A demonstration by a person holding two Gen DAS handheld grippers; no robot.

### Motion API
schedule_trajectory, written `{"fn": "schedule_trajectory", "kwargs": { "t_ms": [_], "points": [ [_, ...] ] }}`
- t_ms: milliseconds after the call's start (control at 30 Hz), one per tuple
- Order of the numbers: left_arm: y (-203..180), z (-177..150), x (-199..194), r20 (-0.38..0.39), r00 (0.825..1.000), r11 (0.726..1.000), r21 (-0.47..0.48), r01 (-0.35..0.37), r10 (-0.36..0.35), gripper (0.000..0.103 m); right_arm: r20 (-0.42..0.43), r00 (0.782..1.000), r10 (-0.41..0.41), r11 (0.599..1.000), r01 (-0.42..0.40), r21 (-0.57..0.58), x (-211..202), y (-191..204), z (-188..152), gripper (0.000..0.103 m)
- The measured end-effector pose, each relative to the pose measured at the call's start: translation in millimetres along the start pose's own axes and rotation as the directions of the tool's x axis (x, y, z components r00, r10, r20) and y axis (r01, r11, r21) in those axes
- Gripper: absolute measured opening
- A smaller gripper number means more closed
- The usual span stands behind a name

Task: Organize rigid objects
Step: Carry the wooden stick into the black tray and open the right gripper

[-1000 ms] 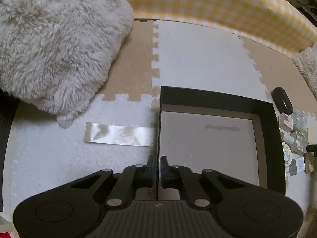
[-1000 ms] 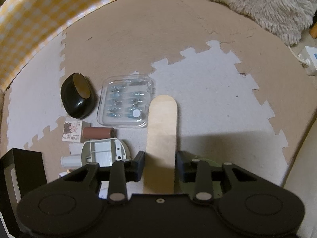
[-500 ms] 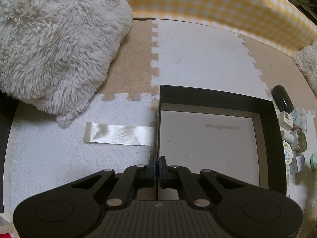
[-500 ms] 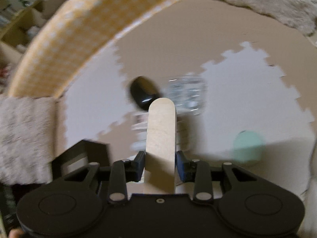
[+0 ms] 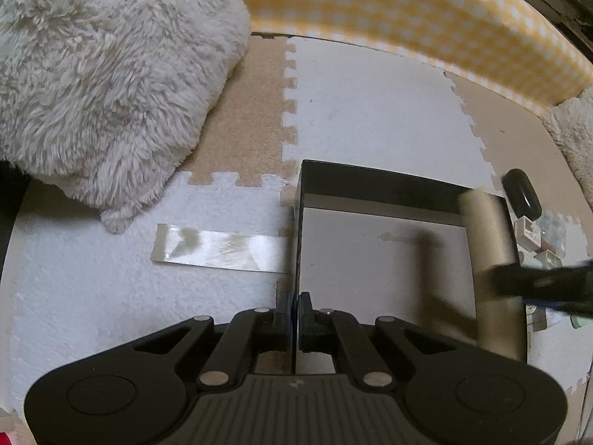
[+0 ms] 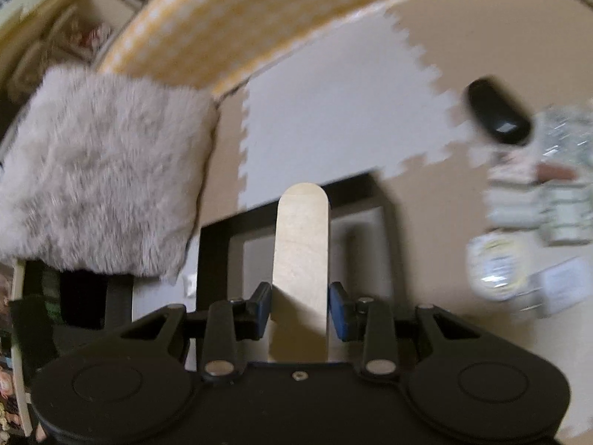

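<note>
- On the floor mat (image 5: pixel 370 111), made of white and tan puzzle pieces, sits a black box (image 5: pixel 389 185) with an open top and a pale bottom; nothing lies inside it
- The left hand-held gripper (image 5: pixel 295 319) is pinched tight on the box's left wall; its two fingers squeeze the thin black wall between them, one inside the box and one outside
- The right hand-held gripper (image 6: pixel 300 304) is clamped on a flat wooden stick (image 6: pixel 301 259) with a round tip; the blue pads press on both long edges of the stick
- In the right wrist view the stick points out over the black box (image 6: pixel 215 259); in the left wrist view the stick (image 5: pixel 489 256) shows as a blur above the box's right wall
- A clear strip of tape (image 5: pixel 218 246) lies on the mat just left of the box
- A fluffy white cushion (image 5: pixel 103 81) rests at the far left; a yellow checked edge (image 5: pixel 407 11) runs along the back
- A black oval thing (image 6: pixel 496 115) and a pile of small packets (image 6: pixel 545 200) lie to the right of the box; they are too blurry to name
</note>
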State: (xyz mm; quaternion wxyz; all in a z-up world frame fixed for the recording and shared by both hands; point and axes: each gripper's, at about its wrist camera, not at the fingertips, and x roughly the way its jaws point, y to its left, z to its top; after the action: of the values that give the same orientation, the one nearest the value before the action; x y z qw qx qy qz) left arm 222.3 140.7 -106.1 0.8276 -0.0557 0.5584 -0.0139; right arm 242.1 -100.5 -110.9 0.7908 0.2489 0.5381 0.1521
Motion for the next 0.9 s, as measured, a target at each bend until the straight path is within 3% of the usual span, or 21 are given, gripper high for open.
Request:
{"fn": "schedule_trajectory", "kwargs": {
  "t_ms": [300,433,467,533,900],
  "points": [
    [5,0,0,0.001,0.999,0.999,-0.01,0.037,-0.037,0.003,-0.081,0.996,-0.044,0.998,0.04,-0.045,76,36,-7,0.035],
    [7,0,-1,0.004,0.999,0.999,-0.018,0.052,-0.052,0.003,-0.116,0.993,0.028,0.998,-0.021,0.058,94,37,-5,0.039],
    [8,0,0,0.004,0.999,0.998,-0.019,0.053,-0.053,0.004,-0.117,0.992,0.052,0.994,-0.04,0.1,95,34,-5,0.047],
    [8,0,0,0.003,0.999,0.998,-0.02,0.054,-0.054,0.004,-0.104,0.993,0.059,0.991,-0.046,0.122,92,33,-5,0.05],
    [4,0,0,0.004,0.999,0.999,-0.006,0.034,-0.034,0.004,-0.067,0.998,0.021,0.999,-0.018,0.043,57,28,-5,0.05]
  ]
}}
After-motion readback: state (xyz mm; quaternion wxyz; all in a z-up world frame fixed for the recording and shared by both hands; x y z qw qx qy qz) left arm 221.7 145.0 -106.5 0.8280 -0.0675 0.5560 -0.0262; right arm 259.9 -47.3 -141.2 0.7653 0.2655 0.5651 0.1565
